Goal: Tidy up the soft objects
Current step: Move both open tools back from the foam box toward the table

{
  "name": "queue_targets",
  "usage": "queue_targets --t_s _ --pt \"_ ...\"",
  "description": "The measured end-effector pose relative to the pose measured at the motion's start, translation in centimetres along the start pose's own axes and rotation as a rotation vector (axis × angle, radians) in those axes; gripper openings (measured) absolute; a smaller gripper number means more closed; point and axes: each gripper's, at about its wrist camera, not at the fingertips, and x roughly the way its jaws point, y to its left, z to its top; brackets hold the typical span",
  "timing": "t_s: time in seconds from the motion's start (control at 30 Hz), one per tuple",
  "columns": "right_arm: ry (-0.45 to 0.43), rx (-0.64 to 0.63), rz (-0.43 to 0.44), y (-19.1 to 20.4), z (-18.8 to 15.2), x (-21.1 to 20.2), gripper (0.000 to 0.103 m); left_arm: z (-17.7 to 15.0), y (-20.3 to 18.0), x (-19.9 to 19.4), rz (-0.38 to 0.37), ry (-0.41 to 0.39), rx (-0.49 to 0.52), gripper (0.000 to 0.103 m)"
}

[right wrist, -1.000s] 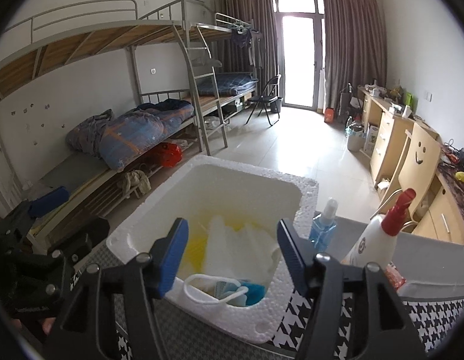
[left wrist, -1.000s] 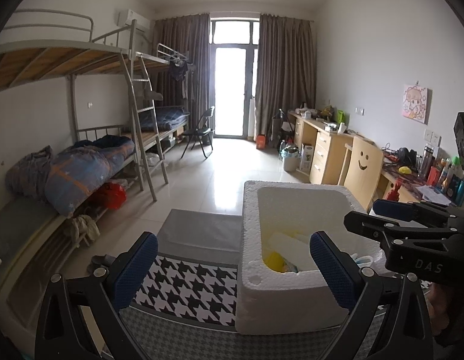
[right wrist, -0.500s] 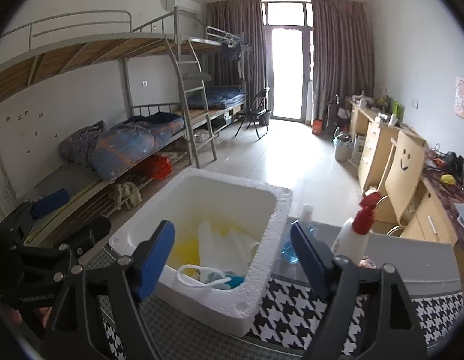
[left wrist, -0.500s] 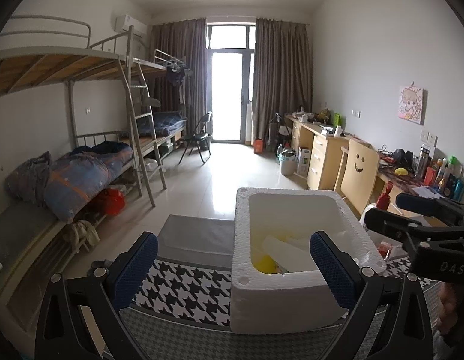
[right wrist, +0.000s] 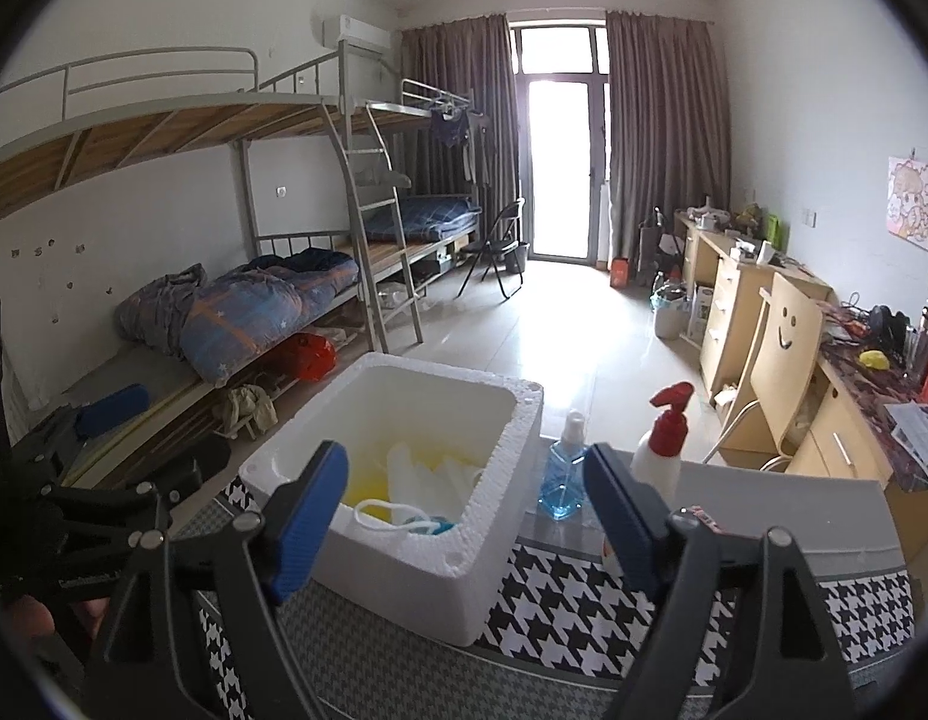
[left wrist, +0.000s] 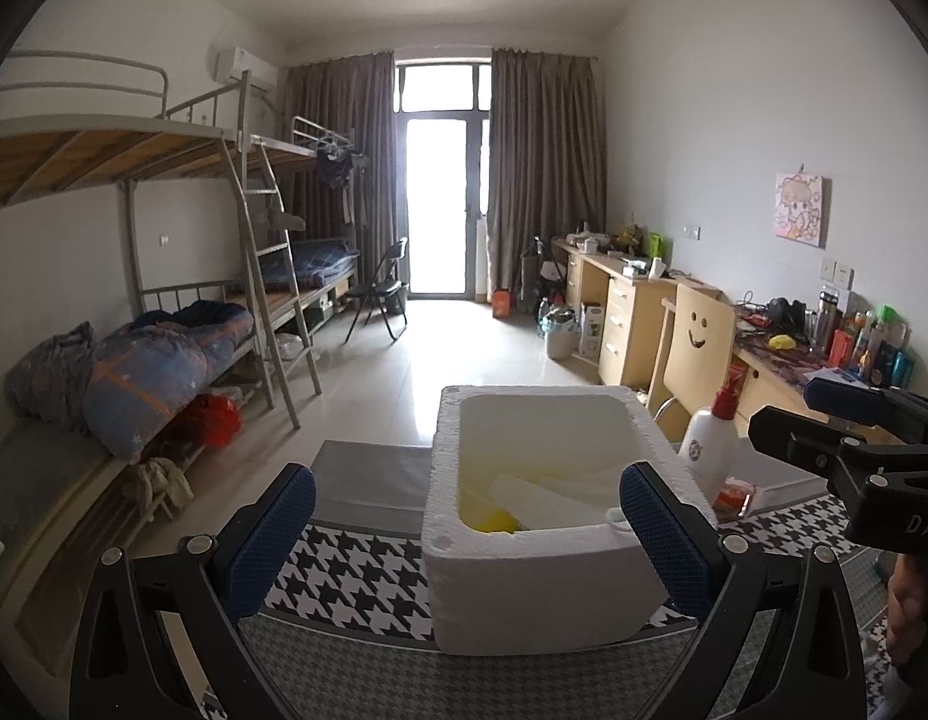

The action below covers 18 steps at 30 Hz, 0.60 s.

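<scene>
A white foam box stands on the houndstooth cloth of the table; it also shows in the right wrist view. Inside lie white and yellow soft packs and a white looped cord over something blue. My left gripper is open and empty, held back from the box's near wall. My right gripper is open and empty, above the box's near right corner. Each gripper shows at the edge of the other's view.
A white spray bottle with a red trigger and a small blue bottle stand right of the box. A small red packet lies by the bottle. Bunk beds line the left wall, desks the right.
Both grippers have drawn back and risen from the box, which looks smaller and farther now. The spray bottle has come into the left wrist view. Both stay open.
</scene>
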Motion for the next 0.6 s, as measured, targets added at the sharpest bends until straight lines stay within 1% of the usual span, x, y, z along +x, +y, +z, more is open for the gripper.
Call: queue_targets --t_s 0.6 --pt "-0.056 0.032 -0.016 -1.5 -2.3 -4.7 0.085 -0.2 -2.2 -3.4 -0.059 -0.046 0.023 0.102"
